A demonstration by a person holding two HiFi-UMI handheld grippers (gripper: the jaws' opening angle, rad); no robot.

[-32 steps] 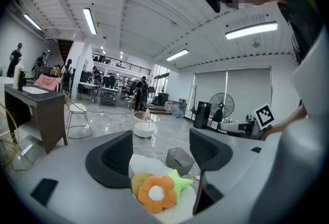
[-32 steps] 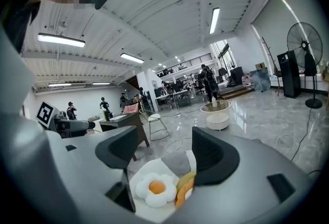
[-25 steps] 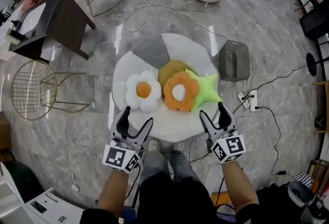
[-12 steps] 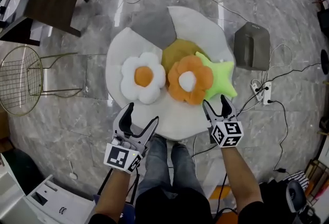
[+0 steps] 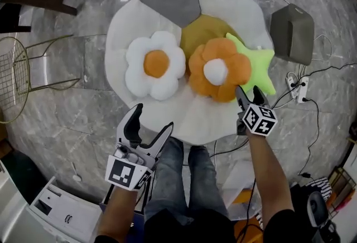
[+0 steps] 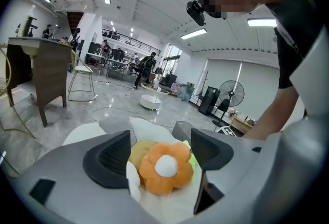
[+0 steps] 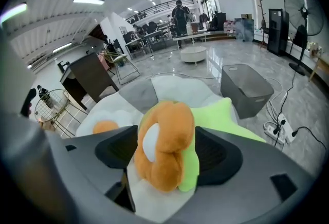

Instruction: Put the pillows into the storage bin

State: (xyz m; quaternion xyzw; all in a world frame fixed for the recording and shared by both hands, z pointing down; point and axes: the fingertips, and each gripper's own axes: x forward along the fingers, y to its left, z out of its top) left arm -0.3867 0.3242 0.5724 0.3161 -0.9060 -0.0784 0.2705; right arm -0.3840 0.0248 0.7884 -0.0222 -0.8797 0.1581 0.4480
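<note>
both grippers have sunk toward the rug (image 5: 184, 119). orange flower pillow (image 5: 218, 72) lies flat, face up, mid-rug, overlapping the green star pillow (image 5: 259, 63). right gripper (image 5: 248, 91), jaws wide, straddles their near edges without pressing. left gripper (image 5: 153, 116), wide and empty, hangs over the rug's near rim. storage bin (image 5: 294, 33) stands off the rug's right edge.
</note>
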